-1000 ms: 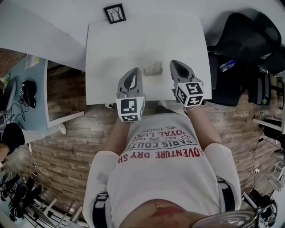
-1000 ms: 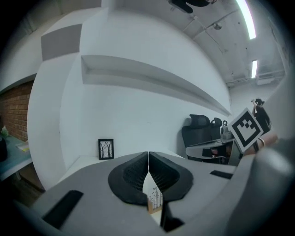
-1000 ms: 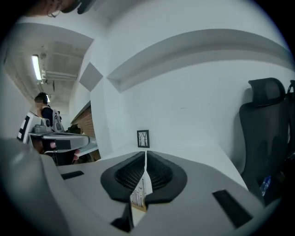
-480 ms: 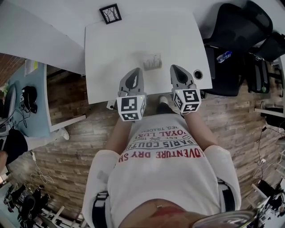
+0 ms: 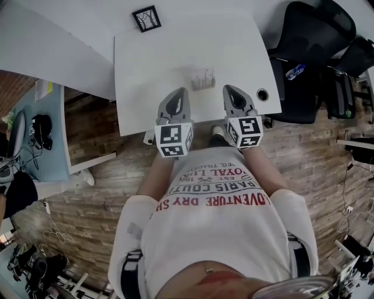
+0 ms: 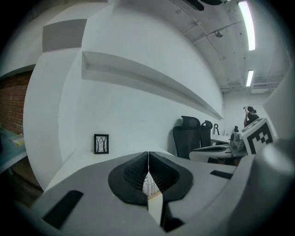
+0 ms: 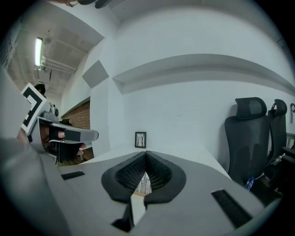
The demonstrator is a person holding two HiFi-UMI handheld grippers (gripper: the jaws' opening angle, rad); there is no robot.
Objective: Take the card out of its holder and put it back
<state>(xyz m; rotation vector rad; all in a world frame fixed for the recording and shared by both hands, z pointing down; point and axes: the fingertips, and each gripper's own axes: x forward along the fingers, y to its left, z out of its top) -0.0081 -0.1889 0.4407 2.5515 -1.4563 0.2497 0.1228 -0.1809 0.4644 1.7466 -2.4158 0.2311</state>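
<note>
The left gripper and right gripper point forward side by side, slightly apart and level; each pair of jaws is pressed fully together, empty.

A white rectangular tabletop carries three things. A small black-framed picture of bare trees stands upright at its far edge, towards the left. A small card holder sits near the middle, closer to the near edge, with a pale printed card upright in it. A round dark cable hole lies at the near right corner.
</note>
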